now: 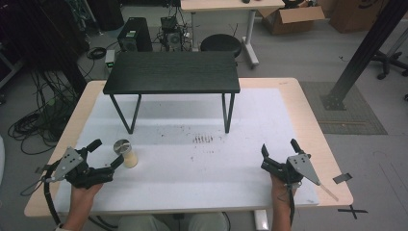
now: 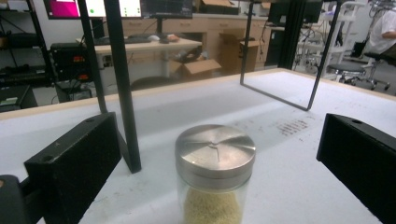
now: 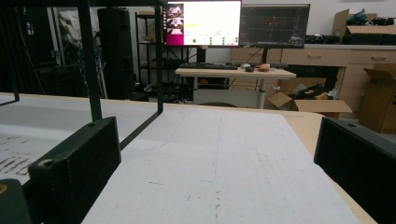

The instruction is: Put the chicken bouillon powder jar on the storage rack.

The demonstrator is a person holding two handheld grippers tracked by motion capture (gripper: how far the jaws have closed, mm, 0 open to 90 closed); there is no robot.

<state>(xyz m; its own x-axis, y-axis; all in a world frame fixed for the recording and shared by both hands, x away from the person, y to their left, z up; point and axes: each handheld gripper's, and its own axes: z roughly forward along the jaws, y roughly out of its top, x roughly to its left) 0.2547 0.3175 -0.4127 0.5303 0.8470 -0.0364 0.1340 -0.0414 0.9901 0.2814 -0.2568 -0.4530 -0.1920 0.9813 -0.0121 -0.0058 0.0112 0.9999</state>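
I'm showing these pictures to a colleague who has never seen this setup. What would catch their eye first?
Probably the small glass jar with a metal lid and pale grains inside, standing on the white table between the open jaws of the left gripper. Next, the black raised shelf on thin legs at the table's far side. The right gripper is open over bare table at the near right.
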